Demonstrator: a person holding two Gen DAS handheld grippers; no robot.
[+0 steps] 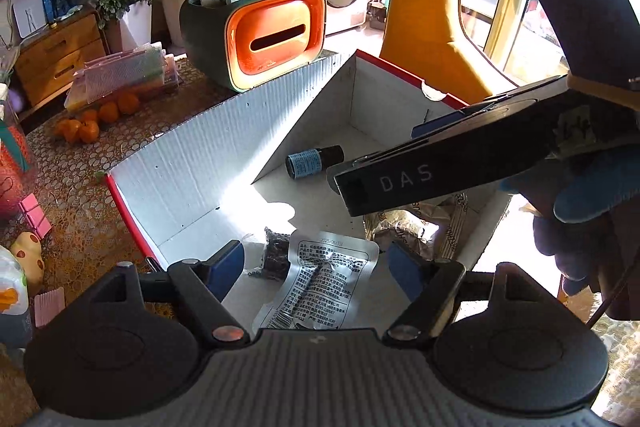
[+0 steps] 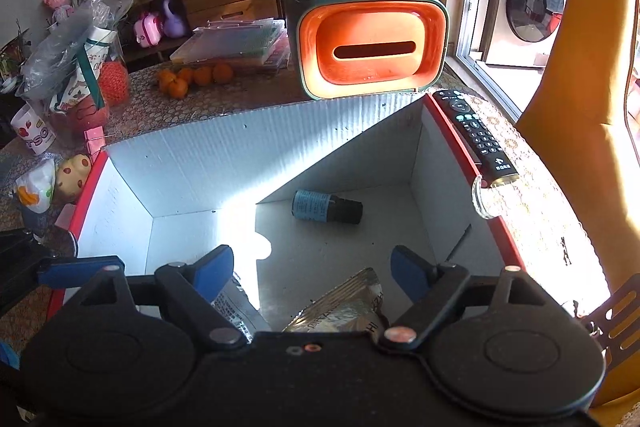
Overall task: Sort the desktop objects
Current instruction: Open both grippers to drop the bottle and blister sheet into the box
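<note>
A white cardboard box [image 1: 208,155] with a red rim fills both views. On its floor lie a small dark bottle [image 1: 314,161] with a blue label, a flat silver foil packet [image 1: 320,291], a small dark bag [image 1: 276,253] and a crinkled snack packet [image 1: 416,223]. My left gripper [image 1: 316,263] hangs open over the foil packet, its blue pads clear of it. My right gripper [image 2: 312,263] is open above the snack packet [image 2: 344,303], with the bottle [image 2: 326,206] further in. The right gripper's black housing [image 1: 440,167] crosses the left wrist view, held by a blue-gloved hand [image 1: 592,187].
A black remote [image 2: 476,135] rests along the box's right rim [image 2: 452,131]. Behind the box stands an orange and green organiser [image 2: 372,47] with pens. Oranges [image 2: 192,77], flat plastic cases [image 2: 236,43], a mug [image 2: 34,137] and pink clips [image 1: 34,215] crowd the table to the left.
</note>
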